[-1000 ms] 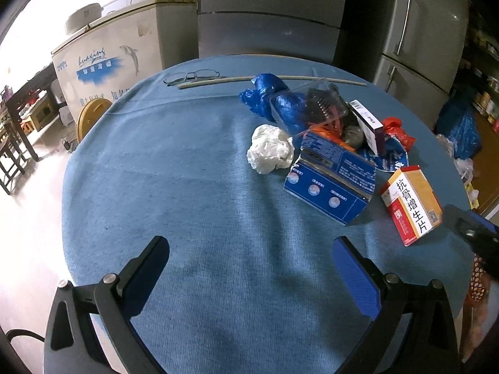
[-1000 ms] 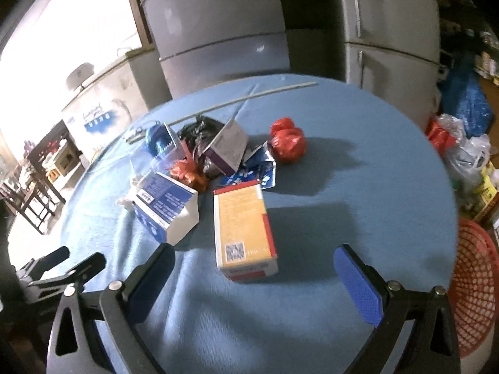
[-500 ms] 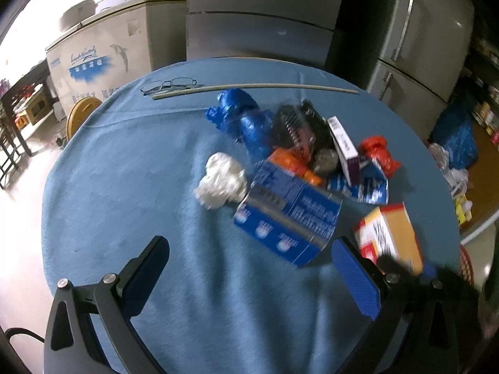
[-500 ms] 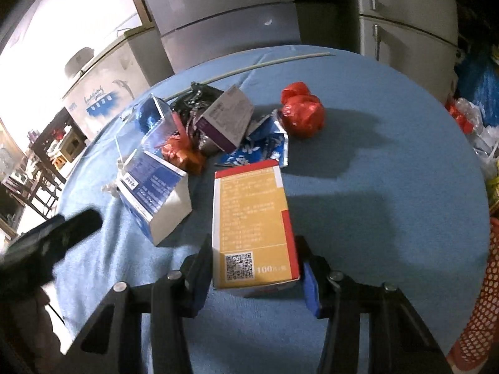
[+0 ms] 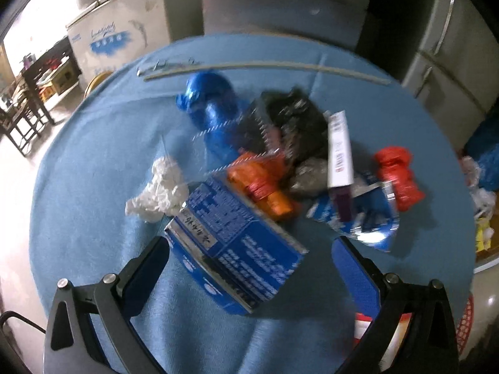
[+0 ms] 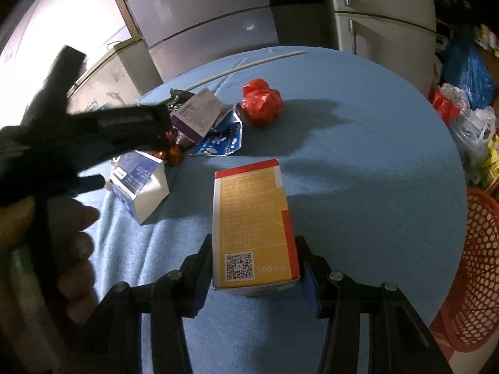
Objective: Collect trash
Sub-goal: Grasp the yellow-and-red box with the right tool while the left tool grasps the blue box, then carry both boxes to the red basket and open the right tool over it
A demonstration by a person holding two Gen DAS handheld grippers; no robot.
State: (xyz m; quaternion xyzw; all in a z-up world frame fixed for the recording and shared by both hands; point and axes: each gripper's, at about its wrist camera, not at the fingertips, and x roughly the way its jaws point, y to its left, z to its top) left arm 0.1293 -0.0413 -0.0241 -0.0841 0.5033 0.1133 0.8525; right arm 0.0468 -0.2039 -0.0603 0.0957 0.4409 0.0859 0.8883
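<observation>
My right gripper [image 6: 254,268] is shut on the near end of a yellow and red box [image 6: 252,212], which lies on the round blue-clothed table [image 6: 358,155]. In the left wrist view my left gripper [image 5: 251,255] stands open, its fingers either side of a blue printed box [image 5: 237,249] without pressing it. Behind that box is a trash pile: a white tissue wad [image 5: 159,187], orange wrapper [image 5: 265,180], blue bag [image 5: 212,106], black bag [image 5: 293,118], purple-white box [image 5: 340,155] and red crumpled bag [image 5: 399,174]. The hand holding the left gripper [image 6: 62,233] fills the right view's left side.
A red mesh basket [image 6: 477,265] stands on the floor beyond the table's right edge. A long pale stick [image 5: 265,65] and glasses [image 5: 162,64] lie at the far side. Grey refrigerators [image 6: 202,31] stand behind, with filled plastic bags [image 6: 467,109] on the floor at right.
My right gripper closed from wide open onto the yellow and red box. My left gripper moved right and forward until the blue box came between its open fingers.
</observation>
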